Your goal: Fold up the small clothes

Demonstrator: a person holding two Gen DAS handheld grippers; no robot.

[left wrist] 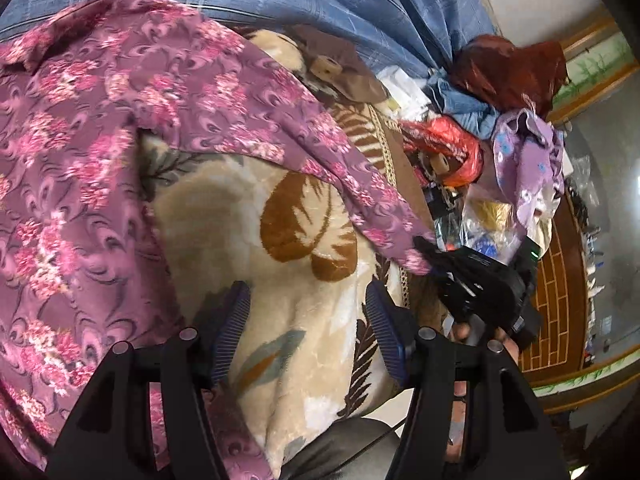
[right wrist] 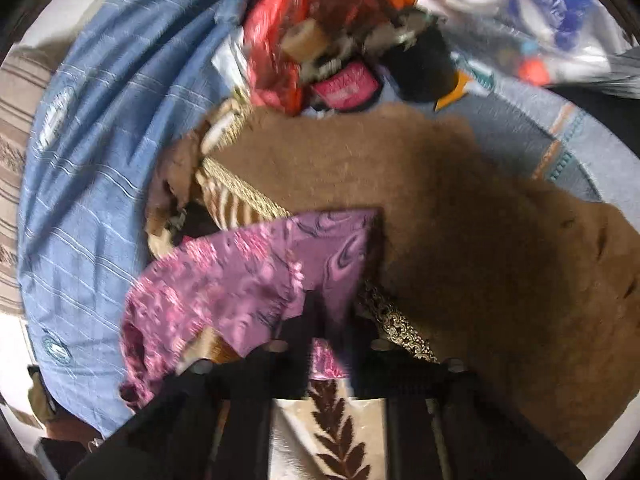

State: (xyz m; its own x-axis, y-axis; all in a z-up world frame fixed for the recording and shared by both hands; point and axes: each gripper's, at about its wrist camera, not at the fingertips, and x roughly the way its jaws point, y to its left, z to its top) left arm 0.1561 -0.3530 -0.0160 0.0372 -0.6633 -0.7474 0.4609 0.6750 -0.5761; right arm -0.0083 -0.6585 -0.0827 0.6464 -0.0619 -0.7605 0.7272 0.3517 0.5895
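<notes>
Left wrist view: left gripper (left wrist: 308,316) jaws spread wide, nothing between them, hovering over beige plush blanket with brown leaf print (left wrist: 280,248). Purple floral-print garment (left wrist: 100,152) drapes across the blanket, stretched toward right gripper (left wrist: 436,264). Right wrist view: right gripper (right wrist: 326,320) clamped on the garment's corner (right wrist: 256,272). Beyond: red-orange plastic bag (right wrist: 280,40), contents blurred; blue striped sheet (right wrist: 100,160).
</notes>
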